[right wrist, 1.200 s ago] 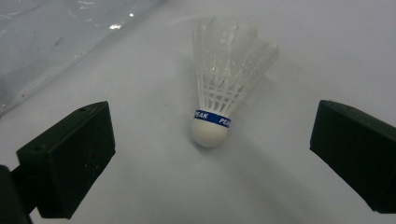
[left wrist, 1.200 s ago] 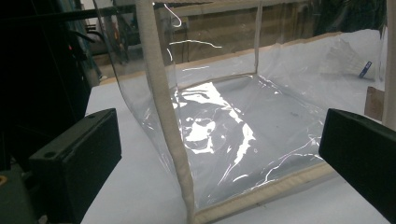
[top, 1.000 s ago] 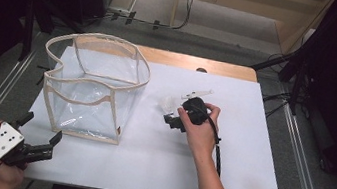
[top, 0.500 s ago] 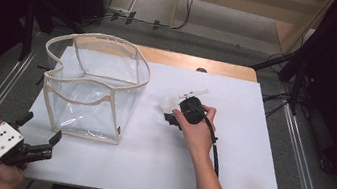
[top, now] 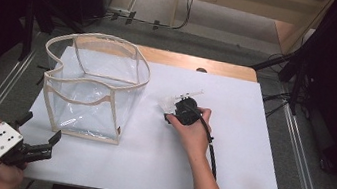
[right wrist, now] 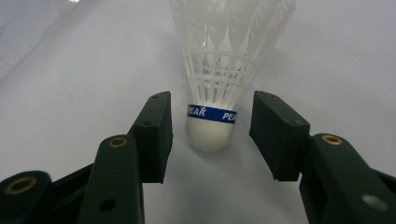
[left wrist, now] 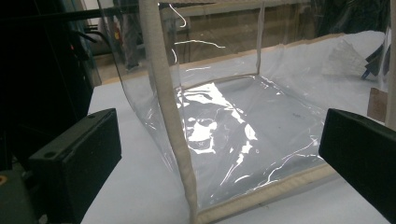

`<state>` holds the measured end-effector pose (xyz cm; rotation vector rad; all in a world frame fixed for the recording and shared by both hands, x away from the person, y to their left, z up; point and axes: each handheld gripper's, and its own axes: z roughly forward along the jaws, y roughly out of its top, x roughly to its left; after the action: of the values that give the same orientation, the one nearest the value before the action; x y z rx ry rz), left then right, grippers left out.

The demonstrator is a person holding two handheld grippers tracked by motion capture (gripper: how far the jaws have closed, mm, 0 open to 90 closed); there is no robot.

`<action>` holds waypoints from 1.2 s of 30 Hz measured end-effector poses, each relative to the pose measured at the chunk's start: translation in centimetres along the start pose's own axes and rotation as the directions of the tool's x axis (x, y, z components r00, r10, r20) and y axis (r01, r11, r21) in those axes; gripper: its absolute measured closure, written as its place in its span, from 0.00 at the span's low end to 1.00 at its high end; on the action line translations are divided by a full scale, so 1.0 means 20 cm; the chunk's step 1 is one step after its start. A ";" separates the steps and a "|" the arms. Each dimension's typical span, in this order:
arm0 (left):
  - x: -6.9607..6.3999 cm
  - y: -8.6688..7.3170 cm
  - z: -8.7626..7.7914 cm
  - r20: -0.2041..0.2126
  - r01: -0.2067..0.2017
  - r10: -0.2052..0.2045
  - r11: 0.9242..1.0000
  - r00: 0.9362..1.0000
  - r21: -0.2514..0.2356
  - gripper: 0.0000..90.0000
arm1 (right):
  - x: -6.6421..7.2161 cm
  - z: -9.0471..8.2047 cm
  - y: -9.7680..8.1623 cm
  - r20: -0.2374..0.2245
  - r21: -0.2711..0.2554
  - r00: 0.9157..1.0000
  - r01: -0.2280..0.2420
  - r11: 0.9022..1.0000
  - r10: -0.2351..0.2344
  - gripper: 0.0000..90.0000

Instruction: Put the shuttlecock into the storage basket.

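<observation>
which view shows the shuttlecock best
The right gripper view: the shuttlecock sits close up, cork and blue band sharp. The high view gives a small white shape by the right hand-held gripper; the left gripper view shows feathers through the clear bag.

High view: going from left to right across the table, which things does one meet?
Left tool → clear bag → shuttlecock → right tool, its jaws just closing around the shuttlecock, not yet pressing it.
</observation>
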<state>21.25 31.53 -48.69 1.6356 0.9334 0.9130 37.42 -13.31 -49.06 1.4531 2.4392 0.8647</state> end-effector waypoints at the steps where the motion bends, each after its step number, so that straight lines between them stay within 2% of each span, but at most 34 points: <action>1: 0.00 0.00 0.00 0.000 -0.001 0.001 1.000 1.000 0.000 0.00 | 0.00 0.01 0.00 0.001 0.003 1.000 0.002 1.000 -0.002 0.53; 4: 0.00 0.00 0.00 0.000 0.000 0.000 1.000 1.000 0.000 0.00 | 0.01 0.02 0.00 0.032 0.018 0.999 0.007 1.000 -0.008 0.55; 9: 0.00 0.00 0.00 -0.001 0.000 0.000 1.000 1.000 0.000 0.00 | 0.01 0.04 -0.01 0.035 0.015 0.999 0.001 1.000 -0.002 0.68; 12: 0.00 0.00 0.00 0.001 0.001 -0.001 1.000 1.000 -0.001 0.00 | 0.01 0.04 0.00 0.031 0.011 0.999 0.015 1.000 -0.015 0.69; 18: 0.00 0.00 0.00 0.001 0.001 -0.001 1.000 1.000 0.000 0.00 | 0.00 0.01 0.00 0.019 -0.015 1.000 0.008 1.000 -0.008 0.70; 31: 0.00 0.00 0.00 0.003 0.005 -0.005 1.000 1.000 0.001 0.00 | -0.02 -0.10 0.01 -0.002 -0.104 1.000 0.000 0.995 0.000 0.70; 36: 0.00 0.00 0.00 0.003 0.005 -0.005 1.000 1.000 0.001 0.00 | -0.02 -0.14 0.03 -0.006 -0.125 1.000 0.013 0.992 -0.013 0.70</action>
<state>21.31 31.53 -48.77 1.6345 0.9352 0.9066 36.84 -14.60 -46.47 1.3911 2.3493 1.0017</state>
